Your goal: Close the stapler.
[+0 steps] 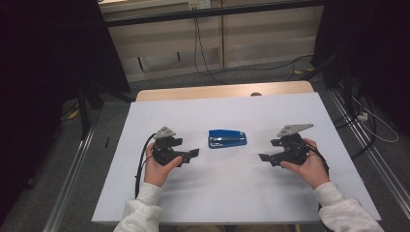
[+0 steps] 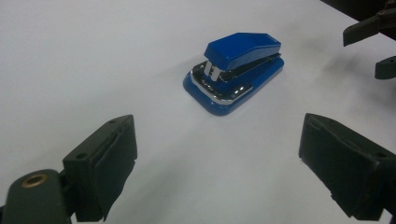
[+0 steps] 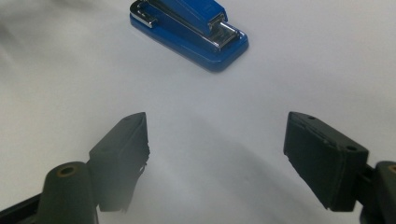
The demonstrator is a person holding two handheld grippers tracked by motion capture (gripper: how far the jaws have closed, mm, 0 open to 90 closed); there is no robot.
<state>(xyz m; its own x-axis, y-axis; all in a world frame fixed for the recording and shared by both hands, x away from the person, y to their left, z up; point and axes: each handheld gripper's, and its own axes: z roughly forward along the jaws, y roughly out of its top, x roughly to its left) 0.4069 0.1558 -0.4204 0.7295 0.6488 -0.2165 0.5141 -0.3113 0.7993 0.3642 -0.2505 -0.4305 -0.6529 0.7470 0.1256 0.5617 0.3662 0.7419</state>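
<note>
A blue stapler [image 1: 227,138] with a chrome inner part lies flat on the white table [image 1: 217,193], midway between my two grippers. My left gripper [image 1: 192,154] is held in a hand to the stapler's left and points at it, with its jaws open and nothing between them. In the left gripper view the stapler [image 2: 236,70] lies ahead of the open left gripper [image 2: 219,163], and the right gripper [image 2: 373,46] shows beyond it. My right gripper [image 1: 264,157] points in from the right, open and empty. From the right gripper [image 3: 219,156] the stapler [image 3: 189,28] lies ahead, apart from the pads.
A wooden strip [image 1: 222,91] runs along the table's far edge. Beyond it are grey floor, hanging cables [image 1: 200,53] and a pale wall. Dark drapes stand at both sides, and metal rails [image 1: 72,179] run beside the table.
</note>
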